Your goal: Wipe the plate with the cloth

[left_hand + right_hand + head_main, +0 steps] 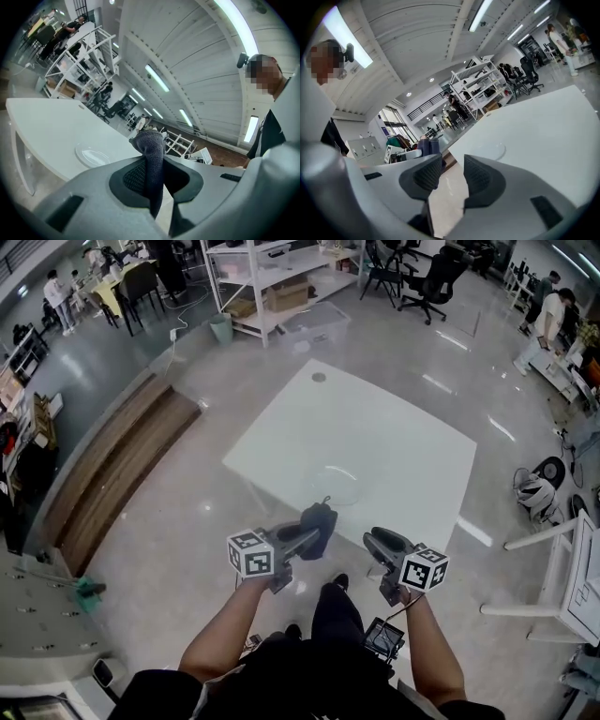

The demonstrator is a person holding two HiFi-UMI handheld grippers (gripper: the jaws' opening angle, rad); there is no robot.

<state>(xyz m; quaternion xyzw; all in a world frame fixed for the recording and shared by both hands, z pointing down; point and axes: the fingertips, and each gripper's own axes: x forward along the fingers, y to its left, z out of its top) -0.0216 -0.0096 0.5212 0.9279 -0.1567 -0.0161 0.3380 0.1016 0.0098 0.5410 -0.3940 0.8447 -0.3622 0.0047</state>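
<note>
Not much to report, nothing in these shots can actually be read. The marker cube (251, 554) on my left tongs (305, 535) and the one (424, 568) on my right tongs (382, 545) only carry black-and-white square patterns, no letters or digits. The cardboard box (286, 294) on the white shelf (246, 277) at the back is too small and blurry for me to make out any print. Same for the small screen (382, 638) down by my legs, it's too dark to read.
</note>
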